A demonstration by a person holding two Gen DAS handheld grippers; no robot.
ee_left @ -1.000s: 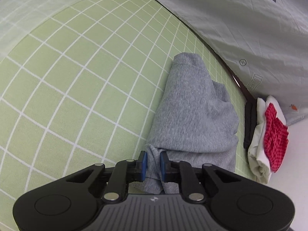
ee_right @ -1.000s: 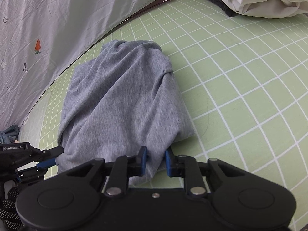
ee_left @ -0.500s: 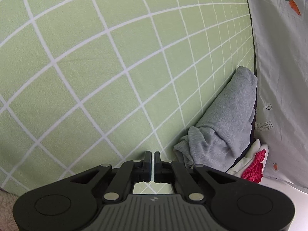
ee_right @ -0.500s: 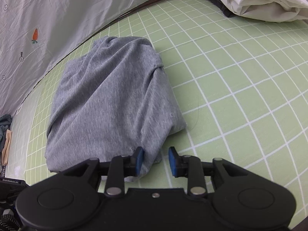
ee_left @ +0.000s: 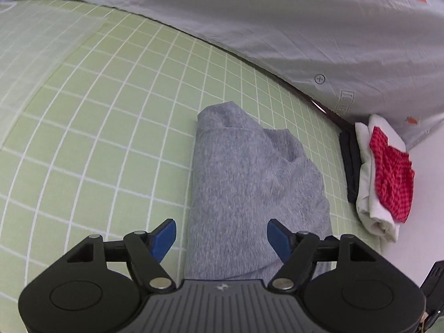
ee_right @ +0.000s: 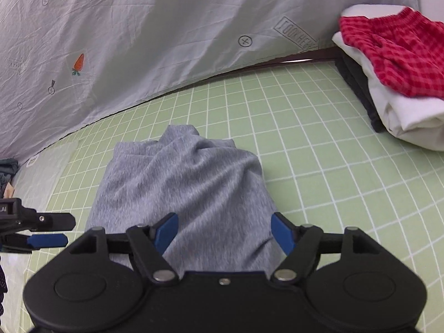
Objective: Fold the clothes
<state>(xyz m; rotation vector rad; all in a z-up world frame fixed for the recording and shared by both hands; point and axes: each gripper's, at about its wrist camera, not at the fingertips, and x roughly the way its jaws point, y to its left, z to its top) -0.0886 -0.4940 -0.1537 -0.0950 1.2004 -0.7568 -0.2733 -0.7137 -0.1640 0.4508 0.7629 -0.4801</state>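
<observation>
A folded grey garment [ee_left: 249, 183] lies on the green checked sheet [ee_left: 111, 138]; the right wrist view shows the same grey garment [ee_right: 188, 188] from its near end. My left gripper [ee_left: 222, 236] hovers above its near end, jaws opening wide, the blue pads clear of the cloth. My right gripper [ee_right: 223, 231] hangs over the near edge too, jaws opening, nothing pressed between them. The left gripper's blue-tipped finger [ee_right: 47, 240] shows at the left edge of the right wrist view.
A stack of folded clothes [ee_right: 402, 88], red checked on white on dark, sits at the far right by the bed's edge; the same stack [ee_left: 383, 183] appears in the left view. A pale printed sheet [ee_right: 166, 41] hangs behind. More clothing [ee_right: 7, 172] peeks in at far left.
Both grippers let go of the grey garment's near edge, opened wide and lifted back. The left one swung away over bare sheet, shut, then came back above the garment.
</observation>
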